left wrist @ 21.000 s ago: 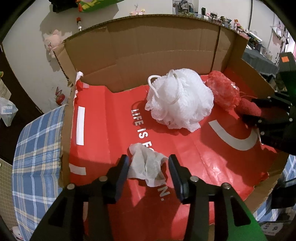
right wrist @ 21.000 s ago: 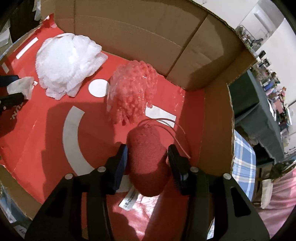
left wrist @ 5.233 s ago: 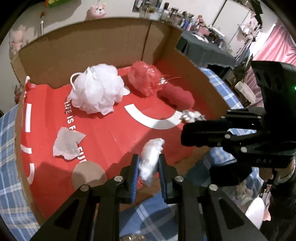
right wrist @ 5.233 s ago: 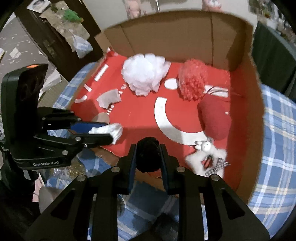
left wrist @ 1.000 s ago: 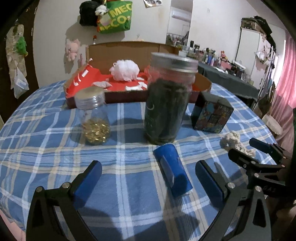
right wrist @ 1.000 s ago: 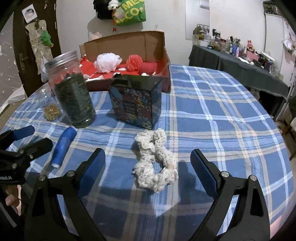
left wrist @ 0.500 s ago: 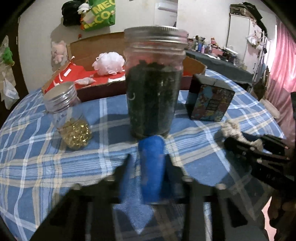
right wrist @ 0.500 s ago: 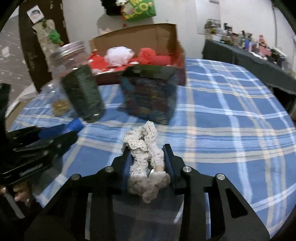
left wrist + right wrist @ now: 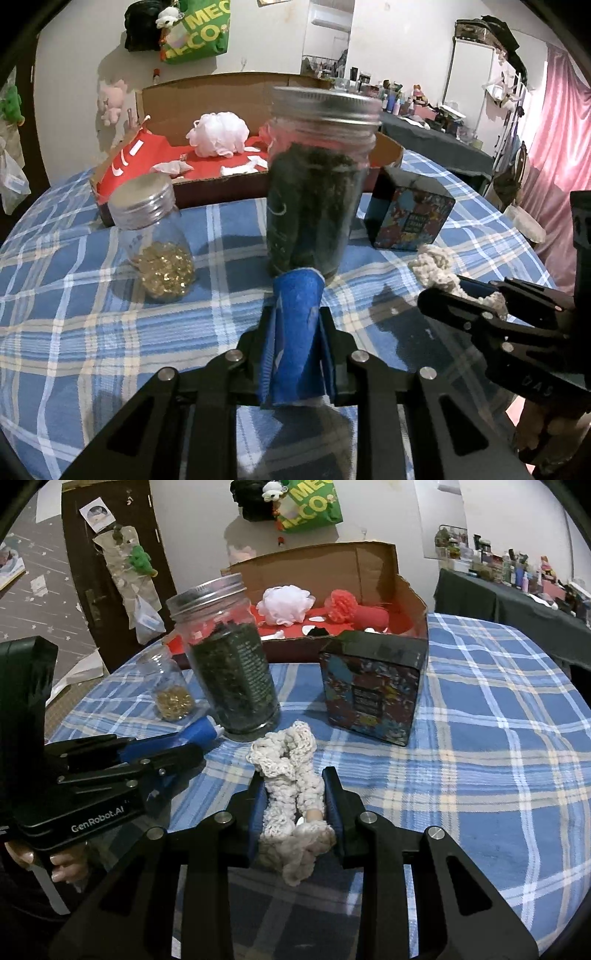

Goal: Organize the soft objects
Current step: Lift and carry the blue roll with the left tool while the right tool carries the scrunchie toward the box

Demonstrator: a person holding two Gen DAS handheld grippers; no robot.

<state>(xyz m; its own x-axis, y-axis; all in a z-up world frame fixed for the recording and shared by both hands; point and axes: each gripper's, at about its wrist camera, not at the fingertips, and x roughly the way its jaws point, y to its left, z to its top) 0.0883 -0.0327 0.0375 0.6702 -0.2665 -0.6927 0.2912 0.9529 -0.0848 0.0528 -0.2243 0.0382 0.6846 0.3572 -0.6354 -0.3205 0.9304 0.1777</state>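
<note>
My left gripper point(image 9: 295, 314) is shut on a rolled blue cloth point(image 9: 295, 332), held just above the checked tablecloth in front of the big jar. In the right wrist view the left gripper point(image 9: 162, 753) shows at the left with the blue cloth point(image 9: 199, 731). My right gripper point(image 9: 293, 779) is shut on a cream crocheted scrunchie point(image 9: 288, 771), also seen in the left wrist view point(image 9: 436, 266). The cardboard box point(image 9: 373, 565) with red lining stands at the back. It holds a white loofah point(image 9: 284, 603), a red loofah point(image 9: 341, 603) and a red sponge point(image 9: 371, 618).
A tall jar of dark leaves point(image 9: 229, 664), a small jar of gold beads point(image 9: 155, 236) and a patterned tin box point(image 9: 369, 686) stand on the table between the grippers and the cardboard box. Small white cloths point(image 9: 171, 168) lie in the box.
Both grippers, wide open a second ago, have closed: the left on the blue cloth, the right on the scrunchie. Both have shifted slightly since half a second ago.
</note>
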